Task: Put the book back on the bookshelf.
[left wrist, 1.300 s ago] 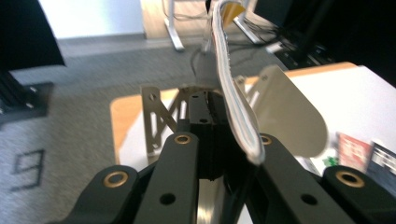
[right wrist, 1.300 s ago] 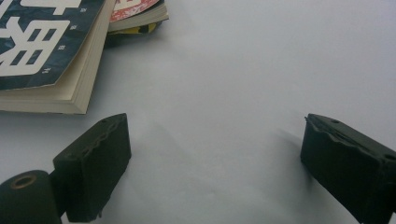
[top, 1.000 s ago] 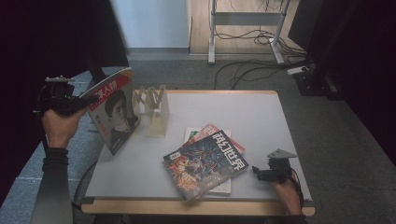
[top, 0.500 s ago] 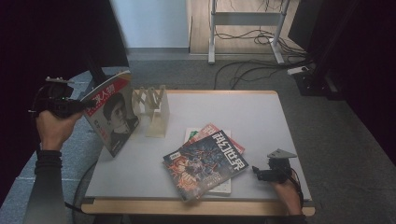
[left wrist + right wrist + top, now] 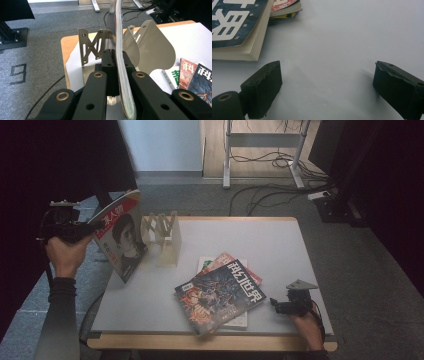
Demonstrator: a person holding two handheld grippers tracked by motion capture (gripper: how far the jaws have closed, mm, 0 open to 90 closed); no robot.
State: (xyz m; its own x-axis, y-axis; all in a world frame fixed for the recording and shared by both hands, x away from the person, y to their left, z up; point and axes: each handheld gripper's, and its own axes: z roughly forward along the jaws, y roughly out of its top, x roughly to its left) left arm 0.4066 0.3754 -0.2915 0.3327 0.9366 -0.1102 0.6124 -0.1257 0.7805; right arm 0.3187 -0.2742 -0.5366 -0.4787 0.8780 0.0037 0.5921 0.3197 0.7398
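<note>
Left tool (image 5: 85, 231) clamped on magazine (image 5: 122, 240) — keep it upright, steer toward the rack (image 5: 162, 237) at three o'clock; right tool (image 5: 274, 304) gapes empty.

A lab or office test space is suggested. A small white-topped table (image 5: 280, 245) with a pale wood edge is set on grey carpet tiles (image 5: 380, 270). At twelve o'clock, the metal legs of a desk frame (image 5: 260, 142) are seen on a wood-look floor, with loose black cables (image 5: 270, 195) trailed beneath it. At two o'clock, a power strip (image 5: 320, 196) is laid on the carpet beside dark equipment (image 5: 345, 165). At ten o'clock, a black stand (image 5: 107, 160) is placed.
</note>
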